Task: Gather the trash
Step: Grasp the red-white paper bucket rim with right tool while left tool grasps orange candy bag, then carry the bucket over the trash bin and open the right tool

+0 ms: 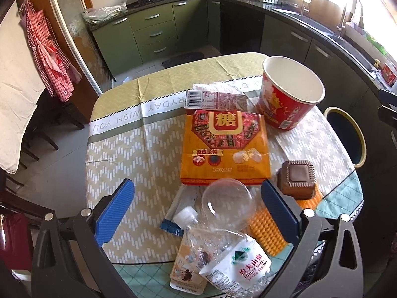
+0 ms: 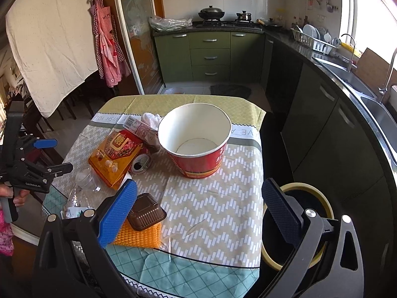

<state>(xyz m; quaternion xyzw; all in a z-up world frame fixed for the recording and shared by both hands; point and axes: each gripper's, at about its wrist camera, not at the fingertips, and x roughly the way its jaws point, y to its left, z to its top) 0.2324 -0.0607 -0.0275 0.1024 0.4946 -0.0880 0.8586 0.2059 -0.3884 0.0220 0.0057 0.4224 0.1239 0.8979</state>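
Left wrist: tablecloth [image 1: 119, 121] reads "WISH YOU"

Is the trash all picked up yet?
Not yet; nothing looks done. The bin beside the table looks empty. Both grippers, left and right, are open and hold nothing. Still on the table: paper bucket, orange box, can, crushed bottle and brown tray.

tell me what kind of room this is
A home kitchen, most likely: a gas stove with a wok, green cabinets, a dish rack and sink by the window, plus a cluttered table.
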